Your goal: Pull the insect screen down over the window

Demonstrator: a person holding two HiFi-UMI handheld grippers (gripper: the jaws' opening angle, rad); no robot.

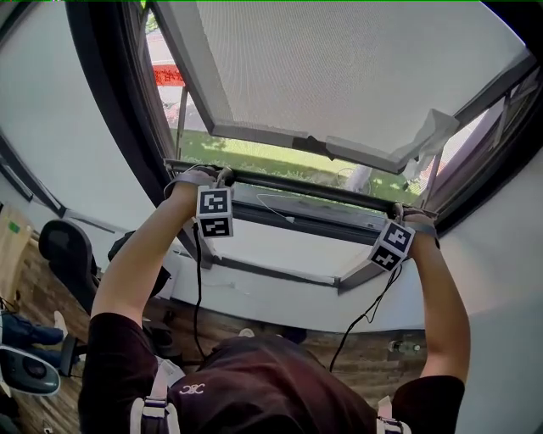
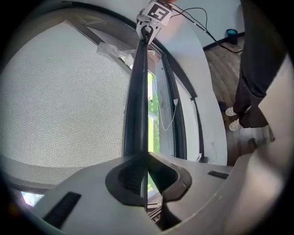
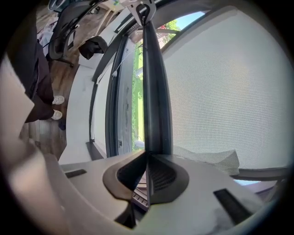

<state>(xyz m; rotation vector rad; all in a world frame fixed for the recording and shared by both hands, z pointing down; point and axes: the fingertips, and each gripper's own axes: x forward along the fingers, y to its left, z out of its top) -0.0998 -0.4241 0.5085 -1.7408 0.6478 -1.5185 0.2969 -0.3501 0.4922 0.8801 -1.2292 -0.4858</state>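
**Both grippers clamped on the screen's pull bar**

From my seat, the head view shows both arms raised to the sloped roof window. The left gripper (image 1: 222, 176) sits at about 10 o'clock and the right gripper (image 1: 405, 214) at 3 o'clock. Each carries its white cube with black square markers. Between them runs the dark, slim pull bar (image 1: 314, 190) of the insect screen, a straight, smooth matt strip lying across the opening.

In the left gripper view, the grey moulded jaws of the left gripper (image 2: 146, 155) are closed on the pull bar (image 2: 138, 92). Their ribbed black pads meet on its thin edge. The bar runs from 6 o'clock up to 12, where the right gripper (image 2: 147, 31) pinches its far end. To the 9 o'clock side spreads the insect screen (image 2: 64, 105), a fine, even grey mesh. On the 3 o'clock side I see a narrow strip of bright green.

The right gripper view mirrors this. The right gripper (image 3: 147, 158) is closed on the bar (image 3: 155, 92), with the mesh (image 3: 220, 92) towards 3 o'clock and the left gripper (image 3: 143, 13) at 12.

A crumpled white sheet (image 1: 433, 129) hangs at the pale sash's corner. Smooth white wall (image 1: 51, 127) curves round the dark window frame (image 1: 110, 102). A thin black cable (image 1: 365, 318) trails from the right gripper, above brown plank flooring (image 1: 254, 326).
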